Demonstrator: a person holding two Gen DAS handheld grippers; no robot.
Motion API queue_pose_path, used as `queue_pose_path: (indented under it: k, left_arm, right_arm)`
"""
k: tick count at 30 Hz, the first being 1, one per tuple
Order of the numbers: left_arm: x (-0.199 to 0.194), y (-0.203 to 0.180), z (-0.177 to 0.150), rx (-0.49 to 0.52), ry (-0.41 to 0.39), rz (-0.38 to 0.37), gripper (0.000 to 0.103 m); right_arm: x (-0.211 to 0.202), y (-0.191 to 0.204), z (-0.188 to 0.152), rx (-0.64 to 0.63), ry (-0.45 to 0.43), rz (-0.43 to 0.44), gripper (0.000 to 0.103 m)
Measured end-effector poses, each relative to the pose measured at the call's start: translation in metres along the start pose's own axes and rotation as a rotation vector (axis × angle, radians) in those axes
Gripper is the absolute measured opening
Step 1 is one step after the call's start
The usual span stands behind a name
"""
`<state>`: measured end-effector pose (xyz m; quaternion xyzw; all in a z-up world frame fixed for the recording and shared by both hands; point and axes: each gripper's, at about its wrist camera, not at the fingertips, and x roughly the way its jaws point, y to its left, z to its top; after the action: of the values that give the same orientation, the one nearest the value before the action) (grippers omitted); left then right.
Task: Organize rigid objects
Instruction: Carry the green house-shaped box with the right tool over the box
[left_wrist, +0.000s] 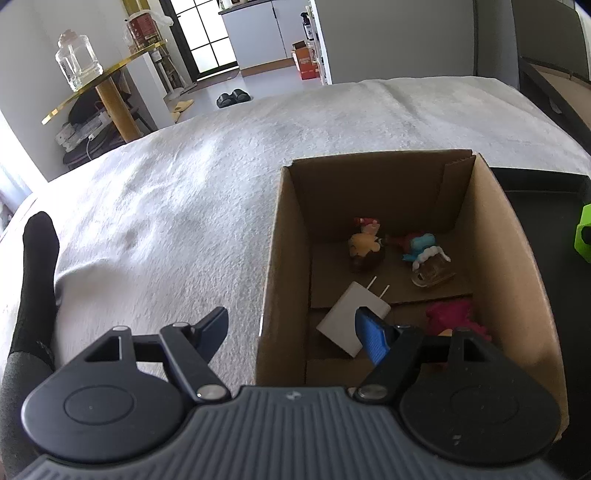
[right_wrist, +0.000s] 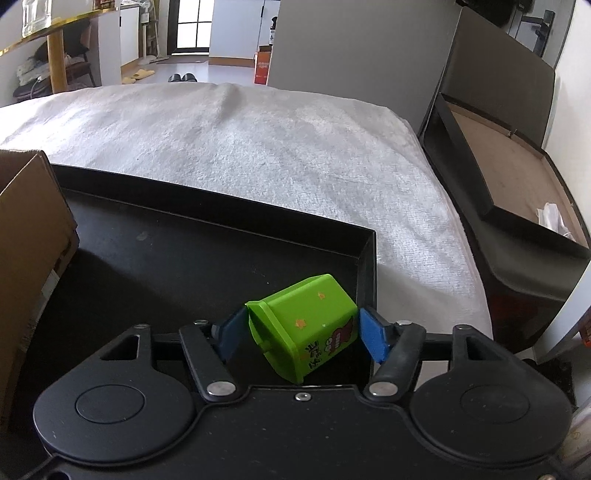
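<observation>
A green plastic box (right_wrist: 306, 325) with a cartoon label lies tilted between the pads of my right gripper (right_wrist: 303, 312), which is shut on it over the near right corner of a black tray (right_wrist: 229, 223). The same green box (left_wrist: 584, 232) peeks in at the right edge of the left wrist view. My left gripper (left_wrist: 291, 312) is open and holds nothing; its fingers straddle the left wall of a cardboard box (left_wrist: 280, 258). Inside lie a white charger plug (left_wrist: 347, 321), two small figurines (left_wrist: 365, 243), a clear glass piece (left_wrist: 432, 275) and a magenta toy (left_wrist: 454, 314).
Box and tray sit side by side on a bed under a white blanket (left_wrist: 166, 192). A person's leg in a black sock (left_wrist: 37, 277) rests at the left. A black open case (right_wrist: 509, 177) stands beside the bed on the right. A gold shelf with a glass jar (left_wrist: 77, 59) is far left.
</observation>
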<state>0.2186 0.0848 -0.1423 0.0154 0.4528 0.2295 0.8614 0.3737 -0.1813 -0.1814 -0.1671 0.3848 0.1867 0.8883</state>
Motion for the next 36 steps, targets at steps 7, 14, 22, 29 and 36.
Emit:
queue_pose_path:
  k: [7, 14, 22, 29, 36]
  left_arm:
    - [0.002, 0.002, -0.006, -0.009, 0.003, -0.010, 0.074]
    - [-0.001, 0.004, -0.012, -0.013, -0.008, -0.008, 0.074]
    - [-0.004, 0.006, -0.019, -0.006, -0.036, -0.004, 0.074]
    - [-0.008, 0.014, -0.023, -0.036, -0.063, -0.042, 0.061]
    - [-0.008, 0.025, -0.025, -0.087, -0.066, -0.102, 0.026]
  right_arm:
    - [-0.025, 0.013, 0.003, -0.008, -0.007, 0.022, 0.059]
    - [-0.052, 0.030, 0.008, -0.018, -0.023, 0.045, 0.059]
    - [-0.081, 0.058, 0.017, -0.054, -0.054, 0.075, 0.059]
    - [-0.102, 0.087, 0.030, -0.101, -0.086, 0.111, 0.059]
    - [-0.115, 0.112, 0.044, -0.134, -0.124, 0.127, 0.059]
